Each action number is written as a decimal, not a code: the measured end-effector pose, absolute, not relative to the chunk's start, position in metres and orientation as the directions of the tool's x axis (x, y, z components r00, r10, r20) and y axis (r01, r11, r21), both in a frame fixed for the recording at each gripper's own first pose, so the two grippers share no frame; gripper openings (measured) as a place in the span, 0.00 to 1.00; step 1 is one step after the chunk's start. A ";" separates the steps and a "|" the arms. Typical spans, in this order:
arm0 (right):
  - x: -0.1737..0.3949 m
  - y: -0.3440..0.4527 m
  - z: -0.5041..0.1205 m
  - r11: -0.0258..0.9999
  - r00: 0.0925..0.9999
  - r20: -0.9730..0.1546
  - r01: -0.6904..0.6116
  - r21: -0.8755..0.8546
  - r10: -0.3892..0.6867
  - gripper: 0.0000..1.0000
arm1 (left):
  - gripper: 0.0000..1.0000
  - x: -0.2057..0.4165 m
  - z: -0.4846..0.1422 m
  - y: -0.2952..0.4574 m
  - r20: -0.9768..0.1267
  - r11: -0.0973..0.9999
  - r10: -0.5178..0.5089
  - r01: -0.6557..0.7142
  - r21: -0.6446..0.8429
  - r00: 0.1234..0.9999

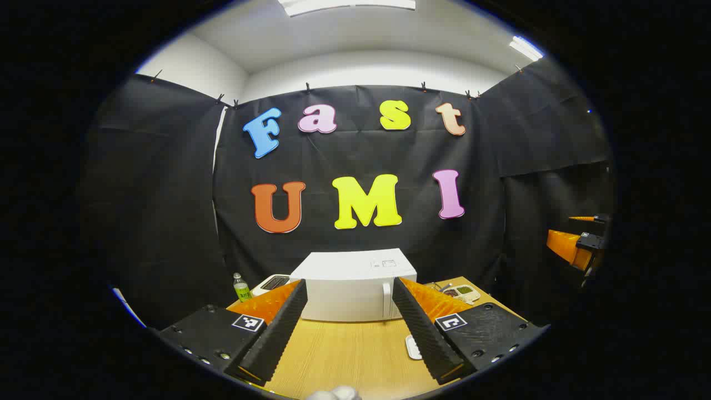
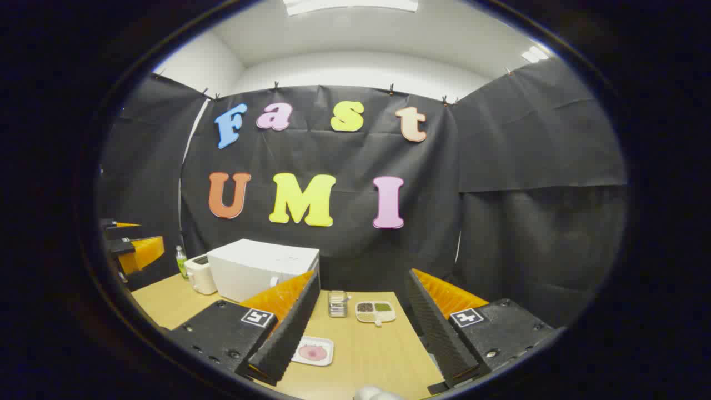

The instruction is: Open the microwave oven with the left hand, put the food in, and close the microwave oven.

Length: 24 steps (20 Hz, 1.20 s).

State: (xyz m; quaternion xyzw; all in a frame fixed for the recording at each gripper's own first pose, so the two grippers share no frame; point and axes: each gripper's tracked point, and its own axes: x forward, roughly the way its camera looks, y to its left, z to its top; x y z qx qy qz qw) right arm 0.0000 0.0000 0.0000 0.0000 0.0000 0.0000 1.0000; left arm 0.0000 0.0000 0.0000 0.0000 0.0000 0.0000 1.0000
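Note:
A white microwave oven (image 1: 354, 284) stands shut at the back of the wooden table, its handle (image 1: 386, 300) at the right of the door. My left gripper (image 1: 350, 319) hangs open in front of it, apart from it, nothing between the fingers. In the right gripper view the microwave oven (image 2: 261, 268) is at the left. A white tray with pink food (image 2: 314, 351) lies on the table just past the left finger of my open right gripper (image 2: 361, 328). The food tray's edge (image 1: 413, 347) peeks beside the left gripper's right finger.
A white toaster (image 2: 200, 275) and a green bottle (image 2: 181, 261) stand left of the microwave. A metal holder (image 2: 336, 304) and a divided dish of grains (image 2: 375, 311) sit at the table's back right. The other gripper (image 1: 577, 244) shows at the far right of the left gripper view.

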 end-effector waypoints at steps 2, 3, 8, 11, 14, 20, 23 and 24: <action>0.005 -0.001 -0.002 1.000 1.000 -0.003 0.008 0.002 -0.008 1.00 | 0.96 0.006 0.001 0.001 -0.001 1.000 -0.005 0.005 -0.001 1.000; 0.007 -0.001 -0.002 1.000 1.000 -0.004 0.009 0.005 -0.009 1.00 | 0.96 0.009 0.000 0.002 -0.003 1.000 -0.007 0.007 -0.002 1.000; 0.017 -0.002 -0.005 1.000 1.000 -0.014 0.021 0.018 -0.021 1.00 | 0.96 0.020 0.002 0.004 0.003 1.000 -0.015 0.015 0.000 1.000; 0.017 -0.001 -0.003 1.000 1.000 -0.015 0.020 0.016 -0.019 0.92 | 0.96 0.024 -0.001 0.004 -0.003 1.000 -0.018 0.018 0.002 1.000; 0.019 -0.003 -0.006 1.000 0.999 -0.024 0.022 0.008 -0.022 1.00 | 0.96 0.028 -0.004 0.003 -0.007 1.000 -0.019 0.019 -0.002 1.000; 0.019 -0.009 -0.004 0.999 0.999 -0.040 0.032 -0.003 -0.032 1.00 | 0.96 0.060 -0.026 -0.005 -0.007 0.999 -0.043 0.042 -0.015 0.999; 0.017 -0.018 0.000 0.999 0.997 -0.054 0.051 0.003 -0.050 1.00 | 0.96 0.094 -0.043 -0.019 0.015 0.998 -0.058 0.058 -0.007 0.998; 0.015 -0.022 0.002 0.998 0.997 -0.057 0.061 0.009 -0.060 1.00 | 0.96 0.106 -0.052 -0.026 0.020 0.998 -0.068 0.068 -0.005 0.998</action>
